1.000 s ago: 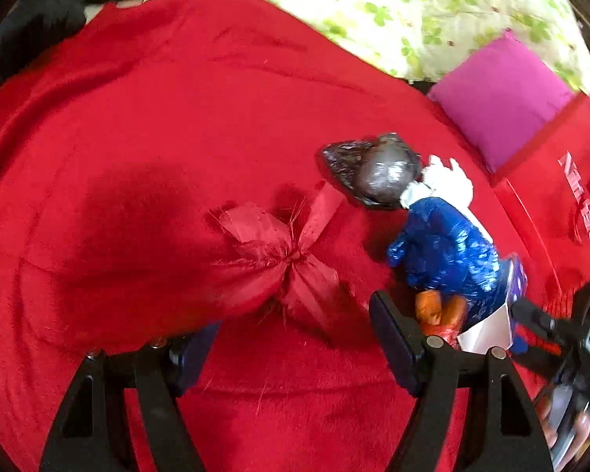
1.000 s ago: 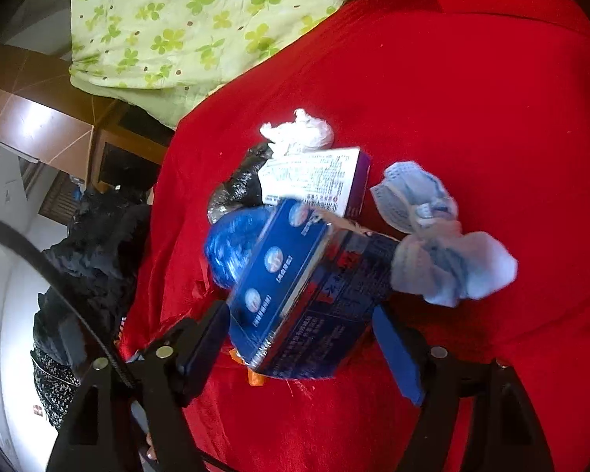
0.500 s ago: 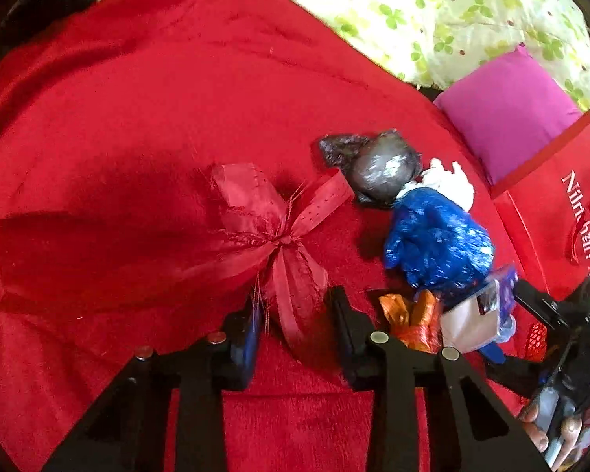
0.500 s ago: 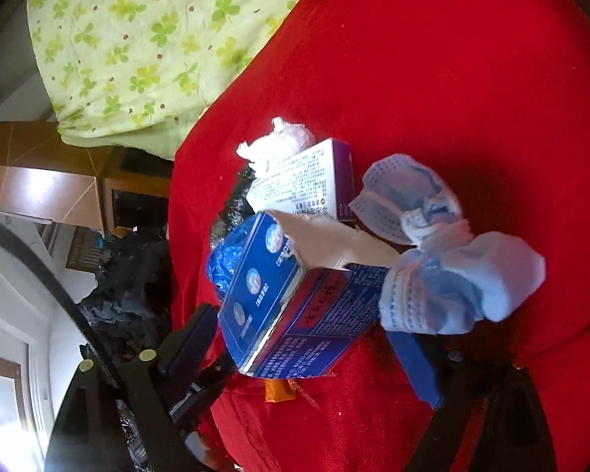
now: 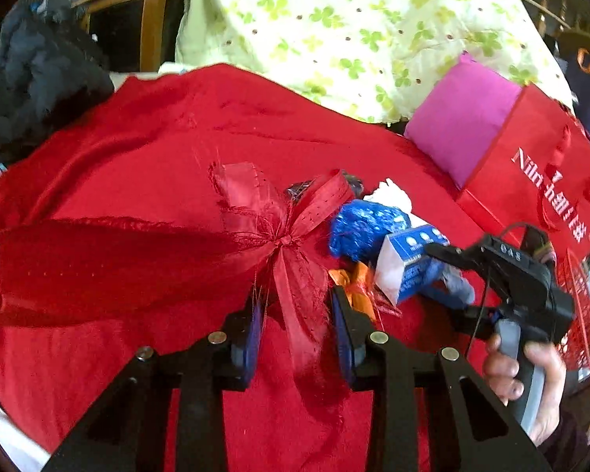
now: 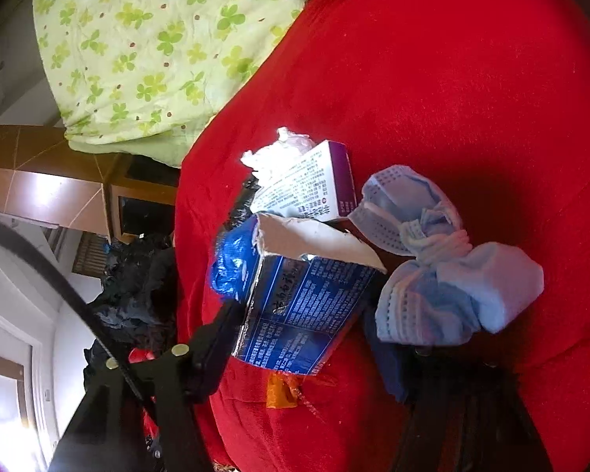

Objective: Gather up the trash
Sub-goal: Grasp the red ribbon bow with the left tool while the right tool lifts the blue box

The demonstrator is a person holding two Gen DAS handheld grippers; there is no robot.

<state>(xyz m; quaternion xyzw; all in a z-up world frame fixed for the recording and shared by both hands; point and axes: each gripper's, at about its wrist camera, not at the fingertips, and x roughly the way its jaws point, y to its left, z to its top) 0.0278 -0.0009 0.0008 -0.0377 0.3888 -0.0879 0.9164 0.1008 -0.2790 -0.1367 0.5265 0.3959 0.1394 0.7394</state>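
While the left gripper (image 5: 297, 322) has its jaws narrowed around the tail of the frayed red ribbon bow (image 5: 283, 232), whether they pinch it cannot be told. That bow lies on the red cloth (image 5: 137, 149) directly ahead, tail running back between the jaws. Beside it, the right gripper (image 6: 306, 314) is clamped on the torn blue cardboard box (image 6: 306, 299), held tilted over the crumpled pale blue face mask (image 6: 444, 271). Judgement: each gripper is nearest its own item.

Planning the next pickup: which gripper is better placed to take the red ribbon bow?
Left. The left gripper already has the red ribbon bow's tail between its fingers, while the right gripper is closed on the blue box.
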